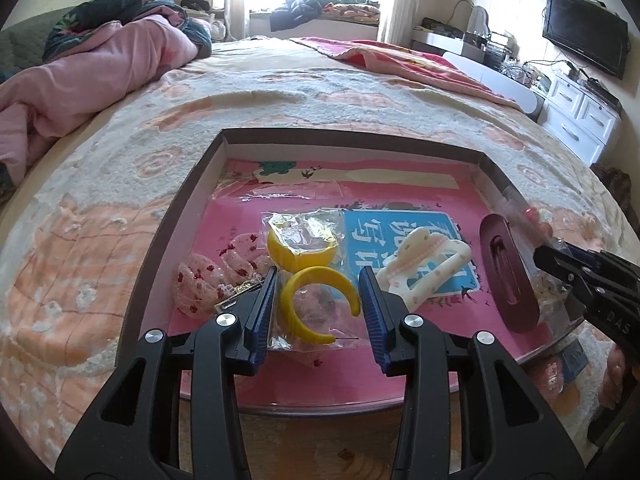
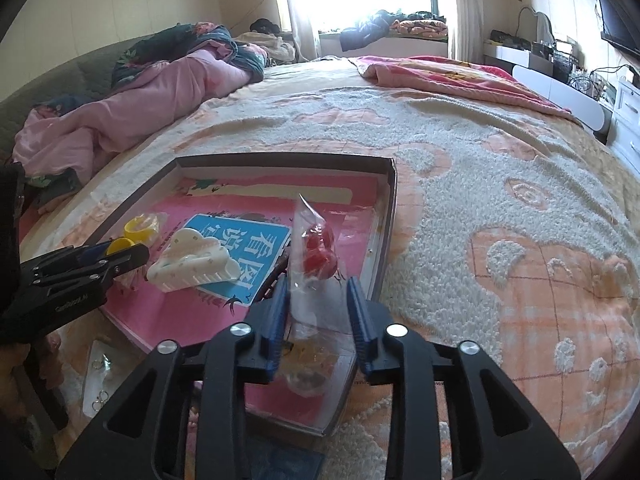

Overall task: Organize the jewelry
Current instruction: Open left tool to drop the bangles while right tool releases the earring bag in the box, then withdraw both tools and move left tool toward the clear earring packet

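Observation:
A shallow grey-rimmed box (image 1: 352, 136) (image 2: 280, 158) with a pink floor lies on the bed. My left gripper (image 1: 320, 304) (image 2: 120, 256) is shut on a yellow open bangle in a clear bag (image 1: 316, 300). A second yellow bangle in a bag (image 1: 300, 252) (image 2: 140, 230) lies just beyond it. My right gripper (image 2: 318, 304) (image 1: 560, 264) is open around a clear bag with a red piece (image 2: 318, 252) (image 1: 528, 216). The bag stands upright against the left pad, clear of the right one, near the box's right wall.
In the box lie a white claw clip (image 1: 424, 268) (image 2: 192, 264), a dark maroon oval clip (image 1: 508, 276) and pink floral fabric pieces (image 1: 212, 280). A small bag of rings (image 2: 100, 380) lies on the blanket (image 2: 500, 200). A pink quilt (image 1: 88, 76) is heaped at the far left.

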### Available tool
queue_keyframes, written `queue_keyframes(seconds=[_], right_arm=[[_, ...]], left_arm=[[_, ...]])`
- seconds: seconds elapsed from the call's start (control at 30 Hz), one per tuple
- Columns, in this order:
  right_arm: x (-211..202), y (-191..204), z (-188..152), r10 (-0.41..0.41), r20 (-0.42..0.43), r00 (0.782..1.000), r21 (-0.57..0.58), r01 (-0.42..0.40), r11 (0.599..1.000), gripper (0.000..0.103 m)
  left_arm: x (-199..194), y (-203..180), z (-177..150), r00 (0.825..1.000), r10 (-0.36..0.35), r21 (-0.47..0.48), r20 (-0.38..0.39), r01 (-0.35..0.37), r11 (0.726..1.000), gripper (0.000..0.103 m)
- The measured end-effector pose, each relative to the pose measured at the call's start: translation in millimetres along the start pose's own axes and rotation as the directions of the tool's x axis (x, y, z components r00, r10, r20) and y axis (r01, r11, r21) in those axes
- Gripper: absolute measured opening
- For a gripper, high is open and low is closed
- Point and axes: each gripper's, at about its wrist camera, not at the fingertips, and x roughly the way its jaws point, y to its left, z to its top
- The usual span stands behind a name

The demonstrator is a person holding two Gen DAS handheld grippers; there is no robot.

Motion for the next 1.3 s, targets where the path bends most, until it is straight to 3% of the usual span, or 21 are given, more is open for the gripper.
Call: queue_keyframes(seconds=[0.23,0.3,0.53,0.7,1.17,1.3], right_arm=[[-10.1,5.3,-1.6,0.007,0.026,1.0,-0.012,-0.006,1.0,0.043],[-13.0,5.6,-1.8,0.01,0.032,0.999,-0.01,-0.009,1.0,0.045],[-26.1,3.2,-2.3,-0.002,0.071,0.997,-0.001,0.002,1.0,0.058],[-38.4,1.4,-4.8,-0.031,0.121,0.992,0.007,0.03,1.0,0.08],[-66.0,-3.2,-10.0,-0.036,0.171,0.985,0.043,0.029,0.999,0.086],[-75.5,-3.4,-13.3,-0.037,0.183,0.982,0.052,0.028,0.998,0.088]], left_arm=[[-2.9,-0.5,-1.1,1.0,-0.006,0.004,0.001,0.006,1.0,0.035],[-4.0,-0.4,-0.9,1.0,-0.011,0.004,0.002,0.011,1.0,0.041],[-11.6,-2.6,-0.7,1.0,-0.02,0.003,0.015,0.02,1.0,0.051],[-20.6,-3.8,-0.2,0.999,-0.033,-0.014,0.035,0.034,0.999,0.058],[-56.7,-10.2,-9.4,0.995,-0.051,-0.025,0.087,0.053,0.998,0.09],[-69.2,-8.9,-12.1,0.993,-0.054,-0.03,0.103,0.057,0.998,0.091]])
